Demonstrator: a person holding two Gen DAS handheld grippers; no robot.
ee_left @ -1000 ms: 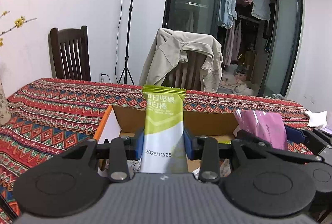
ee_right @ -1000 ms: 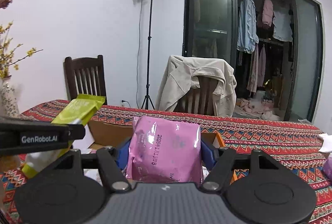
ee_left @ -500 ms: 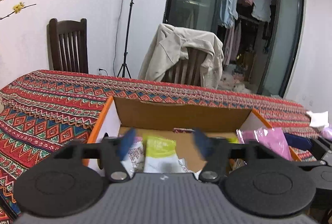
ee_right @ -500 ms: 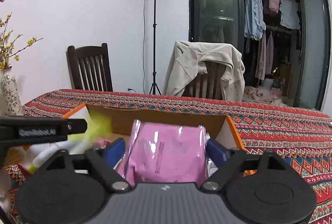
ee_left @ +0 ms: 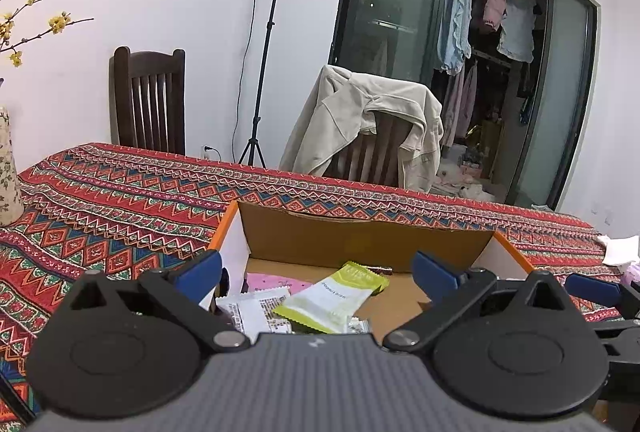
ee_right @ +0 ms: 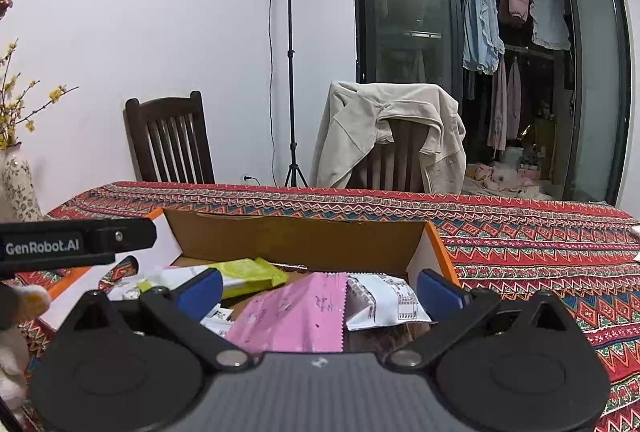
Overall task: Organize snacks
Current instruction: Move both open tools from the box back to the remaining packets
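Observation:
An open cardboard box with orange rims (ee_left: 360,236) (ee_right: 296,236) sits on the patterned tablecloth. A green snack bar packet (ee_left: 332,298) (ee_right: 248,272) lies inside it on white packets (ee_left: 256,308). A pink snack bag (ee_right: 296,312) lies in the box beside a white packet (ee_right: 384,302). My left gripper (ee_left: 316,272) is open and empty above the box's near edge. My right gripper (ee_right: 320,290) is open and empty just above the pink bag. The left gripper's side shows at the left of the right wrist view (ee_right: 72,246).
Two wooden chairs (ee_left: 150,107) stand behind the table, one draped with a beige jacket (ee_left: 360,127). A light stand (ee_left: 268,43) is by the wall. A vase with flowers (ee_right: 18,187) stands at the table's left. A white tissue (ee_left: 620,250) lies at far right.
Both grippers opened and let go. The green packet and the pink bag dropped into the box. Both grippers have pulled back a little.

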